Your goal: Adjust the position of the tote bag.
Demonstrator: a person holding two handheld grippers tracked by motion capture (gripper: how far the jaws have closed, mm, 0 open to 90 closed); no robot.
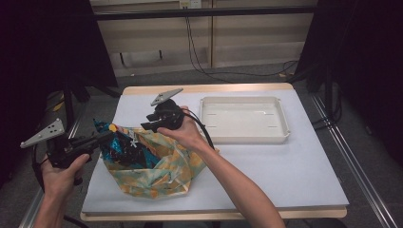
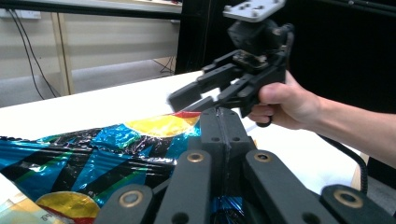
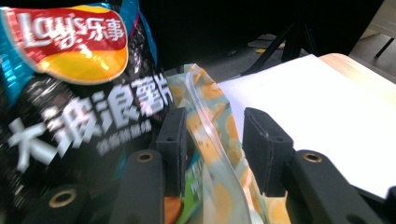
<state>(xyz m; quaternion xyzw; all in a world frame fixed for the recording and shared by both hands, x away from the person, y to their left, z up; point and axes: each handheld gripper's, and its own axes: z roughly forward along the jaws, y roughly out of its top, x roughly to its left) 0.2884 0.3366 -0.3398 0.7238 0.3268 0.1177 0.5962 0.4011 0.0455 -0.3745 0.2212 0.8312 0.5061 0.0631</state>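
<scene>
A shiny blue and black chip bag (image 1: 121,145) sticks out of the mouth of an orange and teal patterned plastic bag (image 1: 161,173) at the table's front left. My left gripper (image 1: 105,137) comes in from the left, shut on the chip bag's edge. In the left gripper view its jaws (image 2: 223,119) are pressed together over the foil (image 2: 93,158). My right gripper (image 1: 148,126) hovers at the plastic bag's far rim. Its jaws (image 3: 215,119) stand open with the bag's rim (image 3: 205,112) loose between them, beside the chip bag (image 3: 79,93).
A shallow white tray (image 1: 285,128) lies at the back right of the white table (image 1: 285,175). The right forearm crosses the table's front middle. Dark curtains and stand legs flank both sides, and cables run across the floor behind.
</scene>
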